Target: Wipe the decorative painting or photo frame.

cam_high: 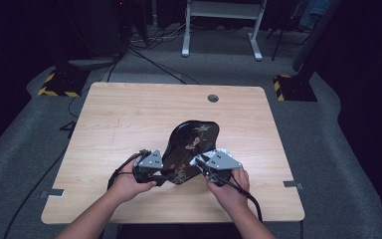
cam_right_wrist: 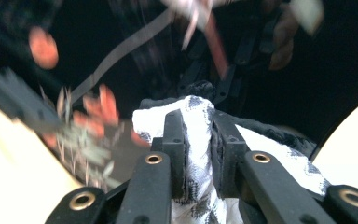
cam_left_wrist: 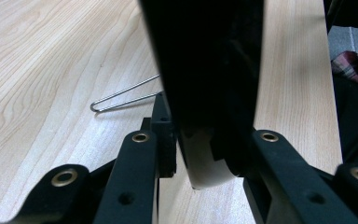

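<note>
Hands are gripping both tools at the near edge of the black lacquered tray (cam_high: 191, 142), which is sitting tilted near the middle of the wooden table (cam_high: 129, 114). Left gripper (cam_high: 155, 172) is clamping the tray's near-left rim between narrowed jaws. Right gripper (cam_high: 204, 164) is pinching a white patterned cloth (cam_right_wrist: 198, 140) tight, pressing it against the tray's near-right side. Beyond the tray, a round cable hole (cam_high: 213, 98) is showing near the table's far edge.
</note>
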